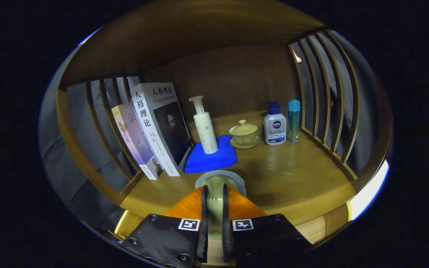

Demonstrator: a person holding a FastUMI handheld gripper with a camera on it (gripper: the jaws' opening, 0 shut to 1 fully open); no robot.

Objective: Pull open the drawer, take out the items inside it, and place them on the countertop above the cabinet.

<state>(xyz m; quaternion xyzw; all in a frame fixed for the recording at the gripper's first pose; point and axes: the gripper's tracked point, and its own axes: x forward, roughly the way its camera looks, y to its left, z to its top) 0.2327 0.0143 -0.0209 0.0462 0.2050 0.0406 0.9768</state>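
The tool (214, 208) has its two fingers close together, and they press on a pale green thing (214, 197) from both sides. The thing is long and smooth, and it has a grey foam rim (220, 176) at its far end. I cannot tell just what it is. Something orange (240, 204) sits under it on both sides of the fingers.

The tool holds the thing over the near edge of the wooden surface (285, 175). This surface is on top of the cabinet, with wooden bars on the left and right and a wooden wall at the back.

Just past the fingers lies a blue cloth (214, 160). A white pump bottle (205, 128) stands up on the cloth. To the left of the cloth, two books (151, 130) stand and lean on the left bars. The big white book is in front, and a smaller pale one is behind it.

To the right of the cloth is a little cup (243, 134) with a lid, and it sits on a saucer. Next to the cup is a white bottle (275, 126) with a blue pump top. Just beside that, close to the right bars, stands a thin see-through bottle (294, 119) with a blue cap. Both bottles stand straight up
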